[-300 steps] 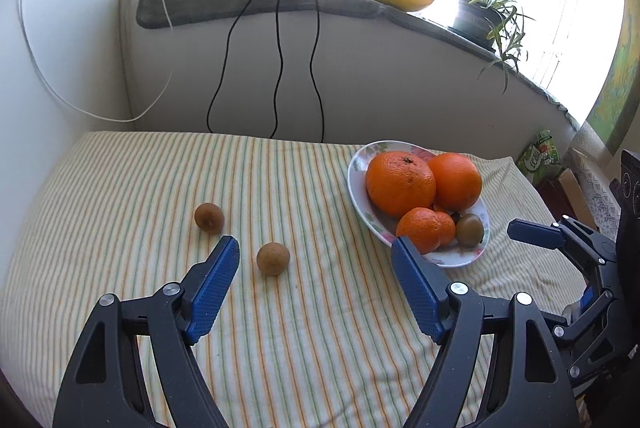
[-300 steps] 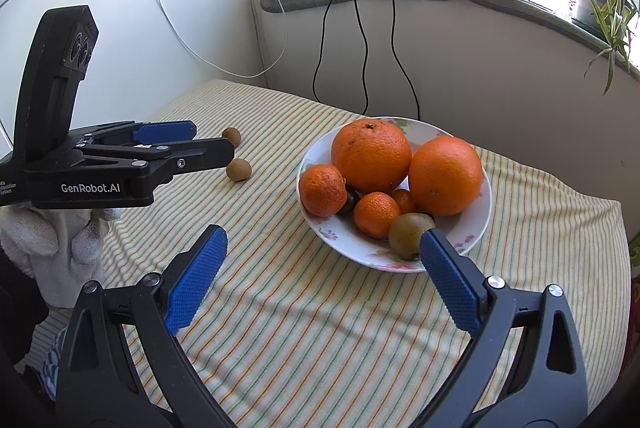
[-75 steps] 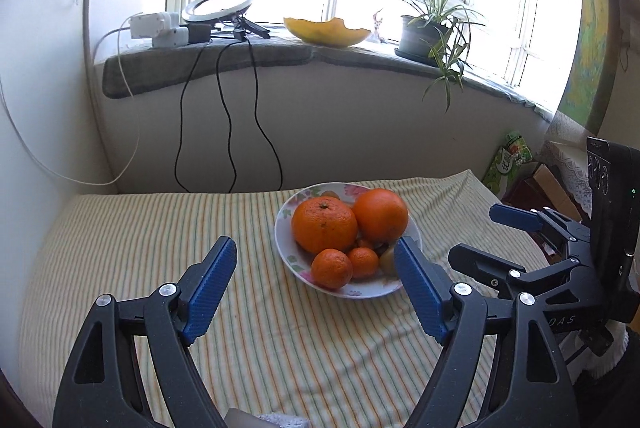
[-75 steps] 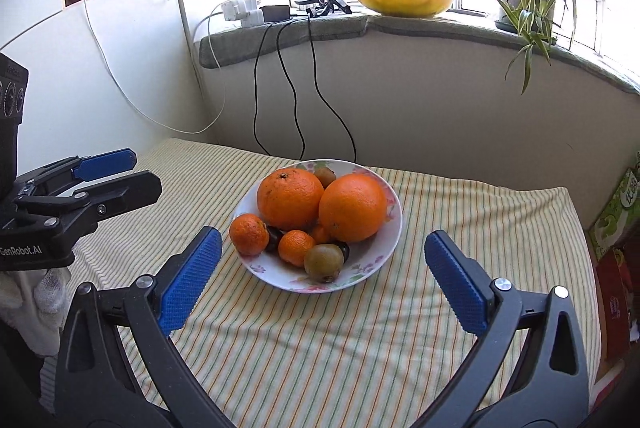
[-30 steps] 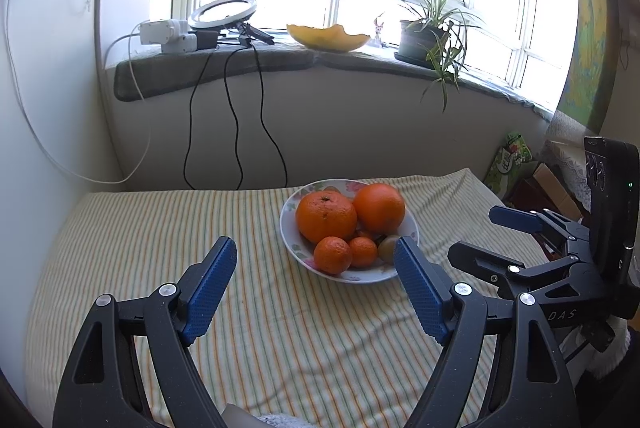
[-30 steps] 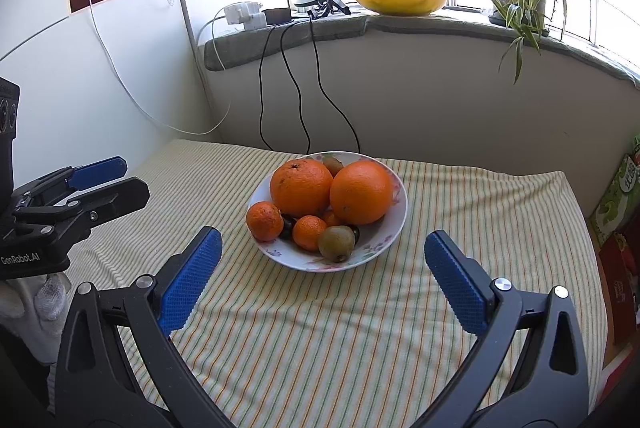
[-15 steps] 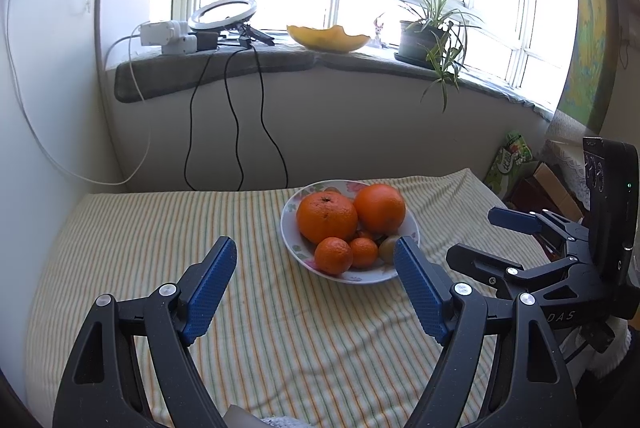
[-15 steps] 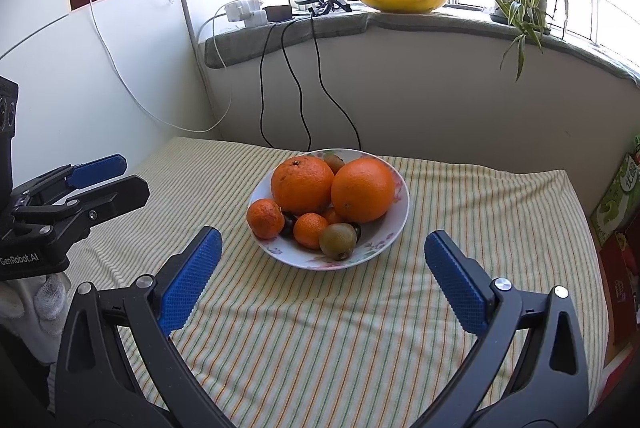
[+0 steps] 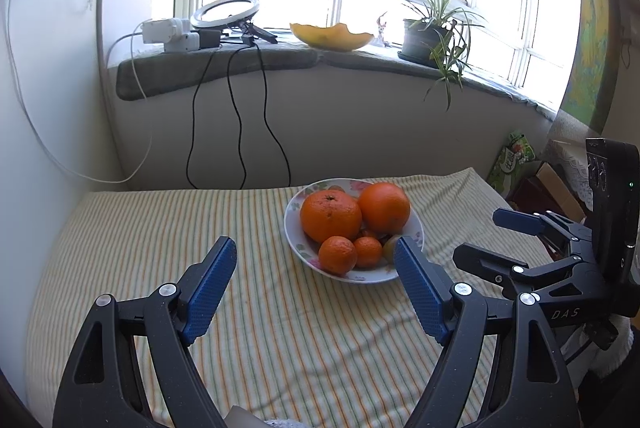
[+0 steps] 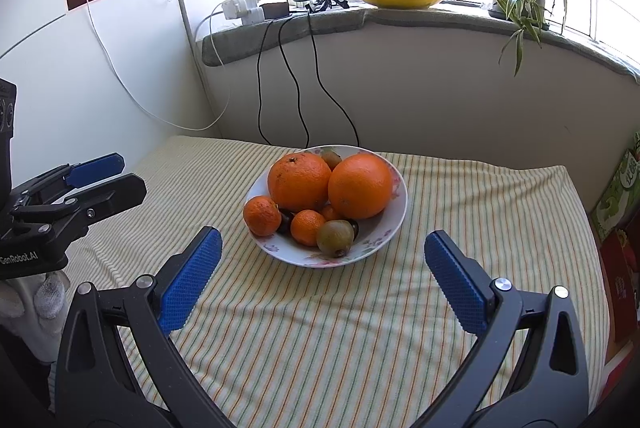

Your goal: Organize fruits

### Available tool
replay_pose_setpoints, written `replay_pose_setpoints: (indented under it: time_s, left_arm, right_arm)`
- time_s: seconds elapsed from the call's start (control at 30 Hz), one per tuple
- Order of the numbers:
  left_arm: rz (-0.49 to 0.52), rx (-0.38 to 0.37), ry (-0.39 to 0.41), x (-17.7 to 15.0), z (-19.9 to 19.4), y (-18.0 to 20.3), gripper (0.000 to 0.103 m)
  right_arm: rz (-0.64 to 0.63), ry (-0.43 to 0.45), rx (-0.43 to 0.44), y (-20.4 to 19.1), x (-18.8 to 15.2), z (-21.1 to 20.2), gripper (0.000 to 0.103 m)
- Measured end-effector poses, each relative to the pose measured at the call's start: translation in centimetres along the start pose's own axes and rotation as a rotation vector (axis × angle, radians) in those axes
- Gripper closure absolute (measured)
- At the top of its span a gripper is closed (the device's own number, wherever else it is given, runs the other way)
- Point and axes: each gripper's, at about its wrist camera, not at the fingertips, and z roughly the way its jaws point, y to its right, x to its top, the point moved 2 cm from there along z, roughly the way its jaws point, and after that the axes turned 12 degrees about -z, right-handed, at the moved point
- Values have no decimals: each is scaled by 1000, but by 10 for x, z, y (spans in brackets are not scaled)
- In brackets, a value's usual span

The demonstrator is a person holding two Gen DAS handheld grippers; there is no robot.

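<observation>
A white floral plate (image 9: 294,228) (image 10: 394,216) stands on the striped tablecloth (image 9: 160,228) (image 10: 460,195). It holds two big oranges (image 9: 331,216) (image 10: 299,182), small tangerines (image 9: 337,254) (image 10: 262,215), a kiwi (image 10: 335,238) and several small dark and brown fruits. My left gripper (image 9: 314,262) is open and empty, held back from the plate; it also shows at the left of the right wrist view (image 10: 106,175). My right gripper (image 10: 322,258) is open and empty in front of the plate; it shows at the right of the left wrist view (image 9: 496,238).
A windowsill behind holds a ring light (image 9: 225,12), a power strip (image 9: 170,31), a yellow bowl (image 9: 331,36) and a potted plant (image 9: 428,35). Black cables (image 9: 236,115) hang down the wall. Boxes and a green package (image 10: 618,195) stand right of the table.
Ten seconds ago two small brown fruits lay on the cloth; now no loose fruit shows there. Both grippers drew back from the plate and stayed open. In the last second almost nothing moved.
</observation>
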Motion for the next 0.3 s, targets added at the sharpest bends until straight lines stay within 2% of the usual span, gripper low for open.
replay_pose_setpoints:
  time_s: [0.3]
  left_arm:
    - [13,-7,11,-1,-1,1,22]
  right_arm:
    - [7,-5,0,0,-2,2,0]
